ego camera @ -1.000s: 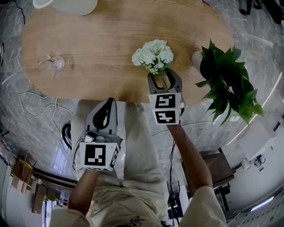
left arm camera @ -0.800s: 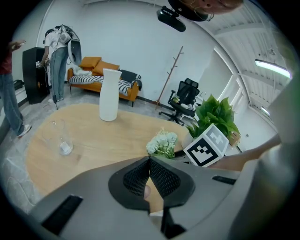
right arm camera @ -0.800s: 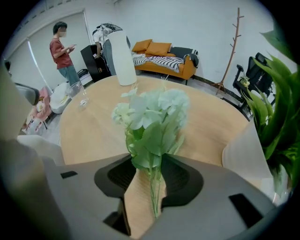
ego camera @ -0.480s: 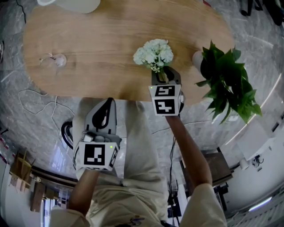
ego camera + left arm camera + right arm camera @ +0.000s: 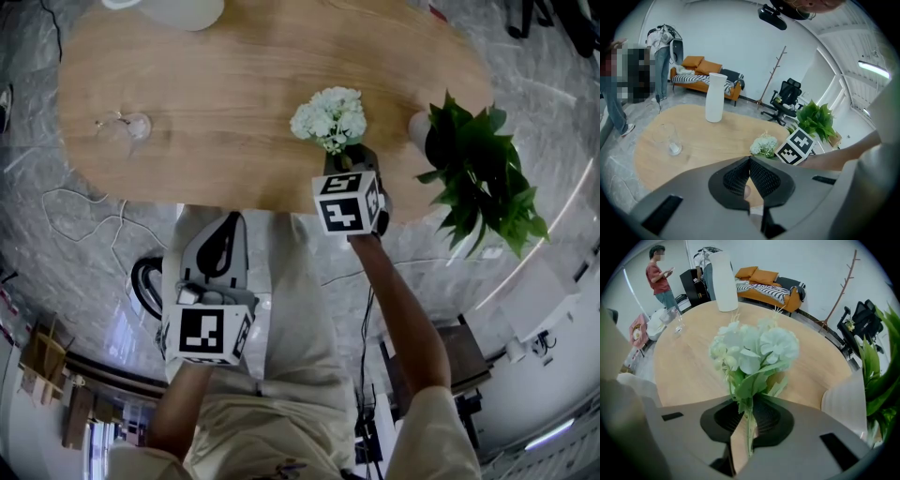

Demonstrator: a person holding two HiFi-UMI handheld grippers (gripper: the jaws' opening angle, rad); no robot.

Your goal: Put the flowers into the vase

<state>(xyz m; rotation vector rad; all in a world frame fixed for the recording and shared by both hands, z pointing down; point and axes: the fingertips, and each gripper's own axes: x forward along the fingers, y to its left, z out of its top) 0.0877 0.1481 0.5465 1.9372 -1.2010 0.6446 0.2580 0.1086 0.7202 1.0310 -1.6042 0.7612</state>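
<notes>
A bunch of white flowers (image 5: 330, 116) with green leaves lies on the oval wooden table (image 5: 234, 84), toward its right side. My right gripper (image 5: 348, 161) points steeply down at the stems. Its jaws have just been closing, and the pads now pinch the green stem (image 5: 750, 420) under the blooms (image 5: 757, 348). A tall white vase (image 5: 165, 9) stands at the table's far edge, also in the left gripper view (image 5: 715, 97) and the right gripper view (image 5: 724, 281). My left gripper (image 5: 221, 240) hangs off the table's near edge, its jaws (image 5: 750, 160) shut with nothing in them.
A clear drinking glass (image 5: 132, 127) stands at the table's left. A leafy green plant (image 5: 480, 173) in a white pot (image 5: 418, 123) sits at the right end, close to my right gripper. A person (image 5: 660, 280) stands beyond the table; a sofa (image 5: 704, 75) lines the wall.
The right gripper's jaws went from wide open around the stems to closed on them, and the gripper tipped more upright. The left gripper stayed where it was.
</notes>
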